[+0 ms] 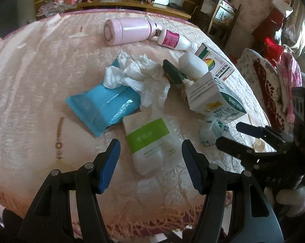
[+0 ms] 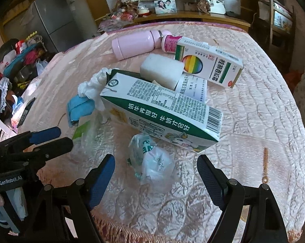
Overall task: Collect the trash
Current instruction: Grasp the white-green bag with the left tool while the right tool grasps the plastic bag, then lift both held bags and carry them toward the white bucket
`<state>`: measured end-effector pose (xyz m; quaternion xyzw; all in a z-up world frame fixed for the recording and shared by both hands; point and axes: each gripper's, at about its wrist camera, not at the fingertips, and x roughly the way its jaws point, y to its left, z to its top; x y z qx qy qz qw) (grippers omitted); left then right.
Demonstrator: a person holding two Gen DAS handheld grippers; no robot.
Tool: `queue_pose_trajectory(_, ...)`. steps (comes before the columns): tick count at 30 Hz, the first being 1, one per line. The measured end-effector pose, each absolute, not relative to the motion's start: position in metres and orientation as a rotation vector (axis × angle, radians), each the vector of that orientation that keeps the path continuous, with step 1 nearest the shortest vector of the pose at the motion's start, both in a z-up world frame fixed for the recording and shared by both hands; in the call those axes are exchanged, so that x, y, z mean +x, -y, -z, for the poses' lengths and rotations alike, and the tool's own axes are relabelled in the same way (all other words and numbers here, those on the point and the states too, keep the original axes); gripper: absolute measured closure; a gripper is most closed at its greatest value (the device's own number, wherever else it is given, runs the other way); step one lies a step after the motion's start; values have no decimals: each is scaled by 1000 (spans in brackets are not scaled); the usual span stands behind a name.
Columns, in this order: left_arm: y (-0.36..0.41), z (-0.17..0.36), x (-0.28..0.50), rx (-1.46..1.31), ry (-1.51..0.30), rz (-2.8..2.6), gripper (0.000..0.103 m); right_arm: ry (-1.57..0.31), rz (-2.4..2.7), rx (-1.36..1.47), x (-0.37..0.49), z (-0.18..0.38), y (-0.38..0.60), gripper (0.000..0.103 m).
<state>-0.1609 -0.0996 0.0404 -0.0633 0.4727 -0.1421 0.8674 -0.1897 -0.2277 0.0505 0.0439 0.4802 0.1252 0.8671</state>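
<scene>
Trash lies on a round table under a pink cloth (image 1: 31, 85). My left gripper (image 1: 151, 166) is open just above the cloth, with the near end of a white and green packet (image 1: 147, 139) between its blue pads, untouched. Beyond it lie a blue pouch (image 1: 104, 107) and crumpled tissue (image 1: 140, 75). My right gripper (image 2: 156, 182) is open around a crumpled clear wrapper (image 2: 152, 162), its pads apart from it. A green and white milk carton (image 2: 162, 117) lies on its side just behind the wrapper. Each gripper shows at the edge of the other's view.
Farther back lie a pink flask (image 1: 130, 31), a white bottle with a pink label (image 1: 172, 39), a rainbow-printed box (image 2: 209, 64) and a white foam block (image 2: 162, 70). A wooden shelf (image 2: 193, 17) with photos stands behind the table. A fridge (image 2: 51, 24) and clutter are at the left.
</scene>
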Motion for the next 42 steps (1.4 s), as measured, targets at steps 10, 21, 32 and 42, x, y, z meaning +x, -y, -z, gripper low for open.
queue_pose_trajectory(10, 110, -24, -139, -161, -1019, 285, 41, -1007, -294, 107, -182, -38, 228, 48)
queue_pose_trajectory(21, 98, -35, -158, -185, -997, 344, 67, -1023, -412, 148, -201, -45, 230, 80)
queue_pose_trajectory(32, 103, -71, -179, -133, -907, 354, 69, -922, -483, 180, -221, -85, 231, 80)
queue_pose_trajectory(42, 115, -84, -186, -87, -865, 348, 69, -843, -427, 196, -226, -109, 237, 80)
